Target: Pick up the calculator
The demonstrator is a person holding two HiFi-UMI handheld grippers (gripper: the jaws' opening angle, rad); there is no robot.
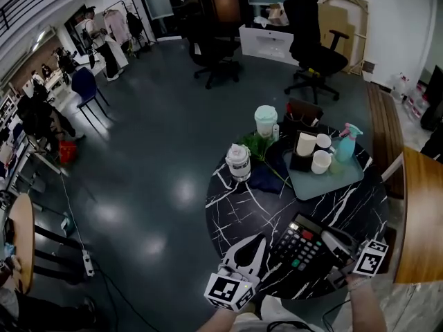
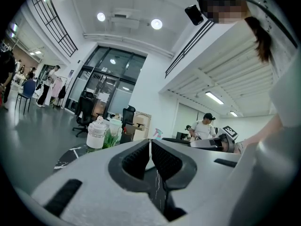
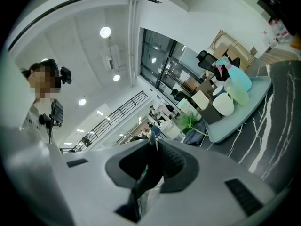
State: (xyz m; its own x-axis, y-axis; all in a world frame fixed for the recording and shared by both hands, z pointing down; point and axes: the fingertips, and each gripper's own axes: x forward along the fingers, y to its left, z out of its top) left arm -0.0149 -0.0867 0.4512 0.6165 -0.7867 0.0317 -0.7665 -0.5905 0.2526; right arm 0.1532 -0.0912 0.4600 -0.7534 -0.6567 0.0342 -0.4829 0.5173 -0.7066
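Black marbled table point(image 1: 235, 206) below: the right gripper point(image 1: 335, 246) clamps the calculator point(image 1: 303, 245) by its edge, while the left gripper point(image 1: 257, 245) sits pinched together, empty.

A round table point(image 1: 235, 209) fills the foreground; a tray point(image 1: 346, 180) lies on its far right part; in the tray, a box point(image 1: 302, 159) sits at the left, 2 cups point(image 1: 321, 162) just right of it, and a spray bottle point(image 1: 345, 144) at the far right corner; left of the tray lies a cloth point(image 1: 266, 175) with a plant point(image 1: 257, 146) across it; a jar point(image 1: 238, 162) stands at the cloth's left, a lidded cup point(image 1: 266, 120) behind the plant; the calculator point(image 1: 304, 244) is at the table's near side, with the left gripper point(image 1: 261, 238) to its left and the right gripper point(image 1: 329, 241) at its right edge; 2 office chairs point(image 1: 211, 54) stand on the floor beyond the table.
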